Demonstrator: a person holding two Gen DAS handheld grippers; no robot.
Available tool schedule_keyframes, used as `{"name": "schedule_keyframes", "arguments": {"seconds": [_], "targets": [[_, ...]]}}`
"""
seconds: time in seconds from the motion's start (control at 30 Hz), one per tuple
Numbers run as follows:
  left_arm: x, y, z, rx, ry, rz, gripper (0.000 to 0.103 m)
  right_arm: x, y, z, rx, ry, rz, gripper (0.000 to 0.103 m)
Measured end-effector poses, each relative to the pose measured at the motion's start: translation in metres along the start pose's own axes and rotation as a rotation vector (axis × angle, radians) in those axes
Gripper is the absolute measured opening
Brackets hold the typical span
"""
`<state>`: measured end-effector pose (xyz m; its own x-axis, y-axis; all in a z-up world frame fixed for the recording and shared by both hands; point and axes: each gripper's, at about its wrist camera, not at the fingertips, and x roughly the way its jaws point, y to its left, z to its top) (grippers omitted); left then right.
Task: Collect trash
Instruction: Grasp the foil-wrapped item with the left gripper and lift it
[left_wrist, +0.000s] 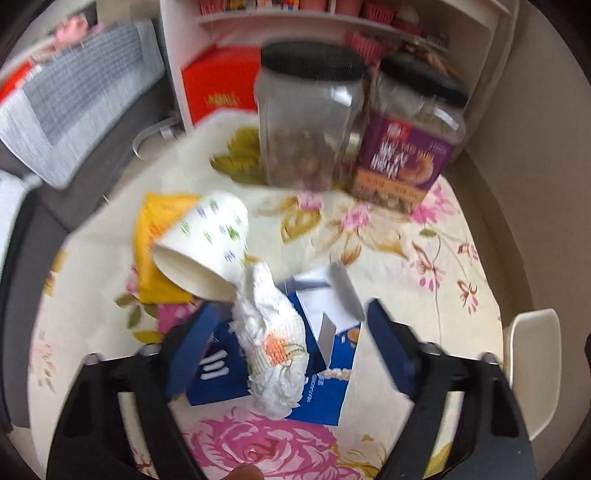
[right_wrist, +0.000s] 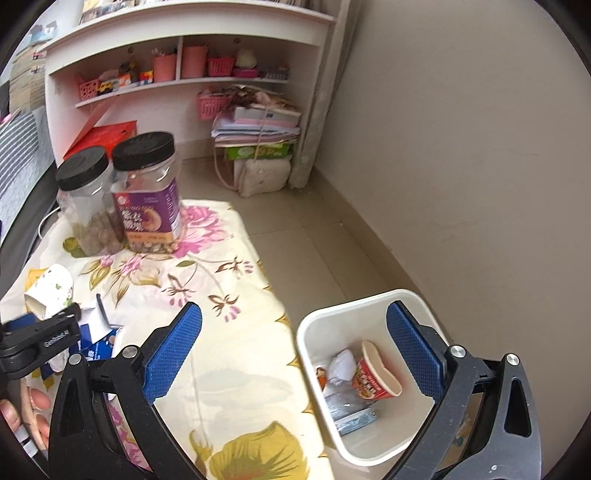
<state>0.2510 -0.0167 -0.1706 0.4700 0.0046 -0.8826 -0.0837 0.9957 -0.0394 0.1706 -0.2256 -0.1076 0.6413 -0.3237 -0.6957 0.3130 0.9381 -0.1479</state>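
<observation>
In the left wrist view my left gripper (left_wrist: 291, 328) is open, its blue pads on either side of a crumpled white tissue (left_wrist: 275, 343) that lies on a torn blue box (left_wrist: 325, 373). A tipped white paper cup (left_wrist: 207, 247) and a yellow wrapper (left_wrist: 159, 229) lie just beyond. In the right wrist view my right gripper (right_wrist: 295, 347) is open and empty above the white bin (right_wrist: 314, 328), which holds a red noodle cup (right_wrist: 373, 380) and other trash. The paper cup (right_wrist: 51, 288) and the left gripper (right_wrist: 44, 336) show at the left.
Two black-lidded jars (left_wrist: 310, 114) (left_wrist: 410, 140) stand at the far end of the floral tablecloth (left_wrist: 369, 240). A white shelf unit (right_wrist: 184, 44), a stack of papers (right_wrist: 258, 125) and a wall lie beyond. The bin stands on the floor right of the table.
</observation>
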Motion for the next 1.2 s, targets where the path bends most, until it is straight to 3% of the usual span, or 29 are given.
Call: {"name": "schedule_keyframes", "arguments": {"seconds": [0.13,0.3,0.43,0.67,0.8,1.0,1.1,1.2], "targets": [[0.011,0.009,-0.002,0.003,0.061,-0.046,0.030,0.006,0.012,-0.001,-0.014,0.030,0.031,0.096],[-0.011,0.024,-0.002,0.024,0.010,-0.074,0.029,0.008,0.028,-0.004,-0.049,0.042,0.053,0.096],[-0.048,0.046,0.004,0.011,-0.049,-0.083,0.029,0.008,0.049,-0.009,-0.048,0.081,0.152,0.096],[-0.136,0.113,-0.007,-0.032,-0.224,0.037,0.029,-0.008,0.115,-0.023,-0.126,0.143,0.383,0.096],[-0.165,0.150,-0.026,-0.118,-0.263,0.054,0.030,-0.017,0.163,-0.024,-0.170,0.170,0.444,0.093],[-0.183,0.179,-0.040,-0.150,-0.290,0.085,0.030,-0.016,0.231,-0.032,-0.206,0.227,0.423,0.084],[-0.189,0.190,-0.043,-0.154,-0.307,0.110,0.030,0.002,0.253,-0.038,-0.194,0.271,0.361,0.070],[-0.188,0.203,-0.044,-0.176,-0.294,0.097,0.030,0.020,0.265,-0.045,-0.193,0.317,0.341,0.050]]}}
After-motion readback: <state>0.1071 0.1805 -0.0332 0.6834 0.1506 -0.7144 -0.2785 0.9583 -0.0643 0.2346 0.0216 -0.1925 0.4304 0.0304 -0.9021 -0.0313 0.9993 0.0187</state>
